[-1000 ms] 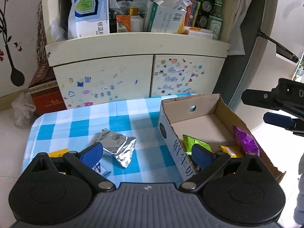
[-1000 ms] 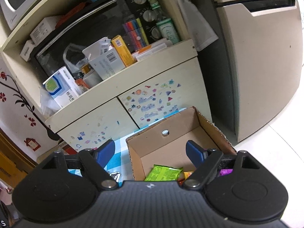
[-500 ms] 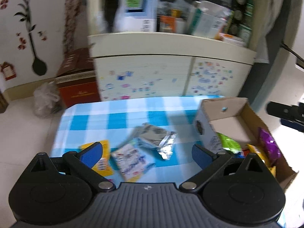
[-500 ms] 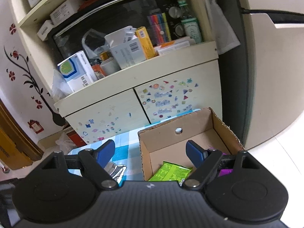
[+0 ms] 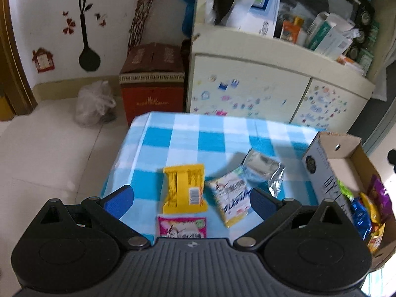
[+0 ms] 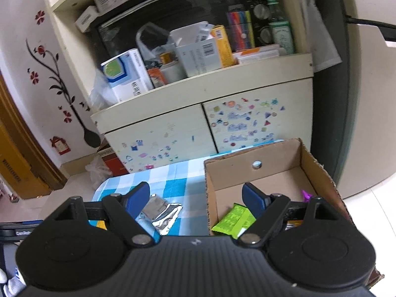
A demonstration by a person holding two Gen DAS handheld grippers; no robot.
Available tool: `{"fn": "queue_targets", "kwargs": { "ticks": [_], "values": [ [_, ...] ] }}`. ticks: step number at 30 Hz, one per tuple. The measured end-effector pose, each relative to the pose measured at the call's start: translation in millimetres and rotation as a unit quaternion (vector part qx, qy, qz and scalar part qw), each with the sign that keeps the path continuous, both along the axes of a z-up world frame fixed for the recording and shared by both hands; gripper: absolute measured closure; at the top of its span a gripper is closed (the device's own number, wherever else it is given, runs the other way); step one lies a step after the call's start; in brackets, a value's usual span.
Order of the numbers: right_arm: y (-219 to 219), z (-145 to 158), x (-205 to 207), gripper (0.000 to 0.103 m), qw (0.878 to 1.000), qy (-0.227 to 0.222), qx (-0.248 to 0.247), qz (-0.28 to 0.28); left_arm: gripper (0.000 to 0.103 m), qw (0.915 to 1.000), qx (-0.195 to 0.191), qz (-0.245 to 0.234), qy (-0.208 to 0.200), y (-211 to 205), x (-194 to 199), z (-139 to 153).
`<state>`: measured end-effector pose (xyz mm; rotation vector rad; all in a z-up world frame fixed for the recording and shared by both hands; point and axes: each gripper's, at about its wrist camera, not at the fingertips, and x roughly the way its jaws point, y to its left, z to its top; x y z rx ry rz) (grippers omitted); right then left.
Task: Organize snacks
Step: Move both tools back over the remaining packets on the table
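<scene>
right now the left gripper [image 5: 189, 200] hangs over the blue-checked tablecloth [image 5: 188, 143], jaws spread wide w/ nothing between the pads. lower centre of that frame: yellow packet [image 5: 184, 188], white packet [image 5: 231, 199] just right of it, pink packet [image 5: 182, 226] below at the gripper body's edge, silver foil pouch [image 5: 263, 169] a bit further up-right. cardboard box [image 5: 321, 173] at right edge holds several snacks, incl. a purple one [image 5: 380, 195]. right gripper [image 6: 196, 198] also released, empty, straddling the box's left wall [image 6: 210, 198]; green packet [image 6: 234, 220] inside, foil pouch [image 6: 164, 211] outside, lower left.
</scene>
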<state>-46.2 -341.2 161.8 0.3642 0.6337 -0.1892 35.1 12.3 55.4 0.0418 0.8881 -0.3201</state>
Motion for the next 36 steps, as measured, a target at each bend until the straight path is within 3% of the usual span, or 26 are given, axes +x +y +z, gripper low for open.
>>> {"fn": "queue_targets", "kwargs": {
  "ticks": [5, 20, 36],
  "values": [
    [6, -3, 2, 0.021, 1.0, 0.001, 0.007, 0.016, 0.001, 0.9998, 0.015, -0.009, 0.009, 5, 1, -21],
    [30, -17, 21, 0.021, 0.996, -0.005, 0.012, 0.092, 0.001, 0.995, 0.037, -0.004, 0.093, 3, 7, -80],
    [79, -83, 99, 0.021, 0.983, 0.068, -0.029, 0.165, 0.0, 0.9895, 0.055, 0.019, 0.132, -4, 21, -106]
  ]
}}
